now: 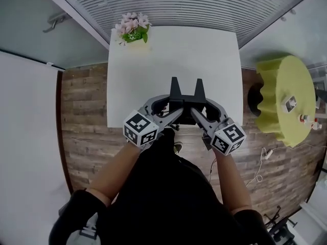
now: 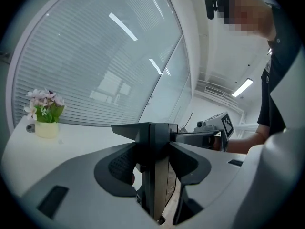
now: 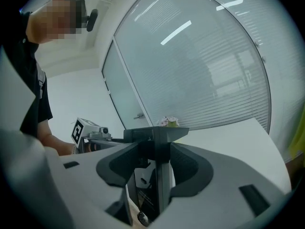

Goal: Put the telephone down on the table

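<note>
The telephone [image 1: 186,97] is a black body with two upright prongs, held over the near edge of the white table [image 1: 153,70]. My left gripper [image 1: 173,107] is shut on its left side and my right gripper [image 1: 200,107] is shut on its right side. In the left gripper view the jaws press on a black upright part of the telephone [image 2: 155,151], with the right gripper's marker cube [image 2: 224,123] beyond. The right gripper view shows the same clamp on the telephone [image 3: 153,144], with the left gripper's cube [image 3: 83,130] behind. I cannot tell whether the telephone touches the table.
A pot of pink flowers [image 1: 134,29] stands at the table's far left corner. A yellow round table [image 1: 286,101] with small items is at the right, with a dark object [image 1: 254,100] beside it. A white cable [image 1: 263,157] lies on the wooden floor. A glass wall with blinds lies beyond.
</note>
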Demonstrator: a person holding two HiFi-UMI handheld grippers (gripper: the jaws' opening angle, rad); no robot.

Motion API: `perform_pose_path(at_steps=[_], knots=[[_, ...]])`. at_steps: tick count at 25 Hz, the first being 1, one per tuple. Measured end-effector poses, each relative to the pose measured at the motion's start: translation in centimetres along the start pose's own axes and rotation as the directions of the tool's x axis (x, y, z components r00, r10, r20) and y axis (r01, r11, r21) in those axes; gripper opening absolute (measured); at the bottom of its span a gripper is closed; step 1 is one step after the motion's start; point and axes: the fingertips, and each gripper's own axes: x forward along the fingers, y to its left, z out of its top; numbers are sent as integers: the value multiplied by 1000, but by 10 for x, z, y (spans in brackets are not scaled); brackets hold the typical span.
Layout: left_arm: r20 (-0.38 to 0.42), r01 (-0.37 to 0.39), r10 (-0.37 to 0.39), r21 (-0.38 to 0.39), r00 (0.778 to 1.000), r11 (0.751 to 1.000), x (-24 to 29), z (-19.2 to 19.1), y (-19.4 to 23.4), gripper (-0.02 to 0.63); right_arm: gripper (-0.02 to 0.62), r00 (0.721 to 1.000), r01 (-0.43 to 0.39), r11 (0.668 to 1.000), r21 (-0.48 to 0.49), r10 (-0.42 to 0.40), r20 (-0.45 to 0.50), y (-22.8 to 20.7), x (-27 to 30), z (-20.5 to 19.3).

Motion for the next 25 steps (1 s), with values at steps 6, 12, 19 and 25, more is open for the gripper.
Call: perform_pose_path(at_steps=[6, 12, 19, 25], knots=[[-44, 1, -4, -84, 999, 996, 26, -15, 49, 218, 215, 998, 14, 998, 58, -10, -59, -40, 40, -15], [-77, 7, -18, -134, 997, 991, 58, -24, 91, 218, 215, 995, 43, 993, 106, -33, -98, -82, 71, -24], [-107, -19, -1, -182, 994, 983, 88, -34, 131, 218, 215, 991, 36, 986, 160, -14, -134, -125, 101, -34], [-132, -53, 20, -246, 991, 968, 106, -53, 159, 218, 215, 981, 9, 980, 196, 30, -191, -152, 124, -52]])
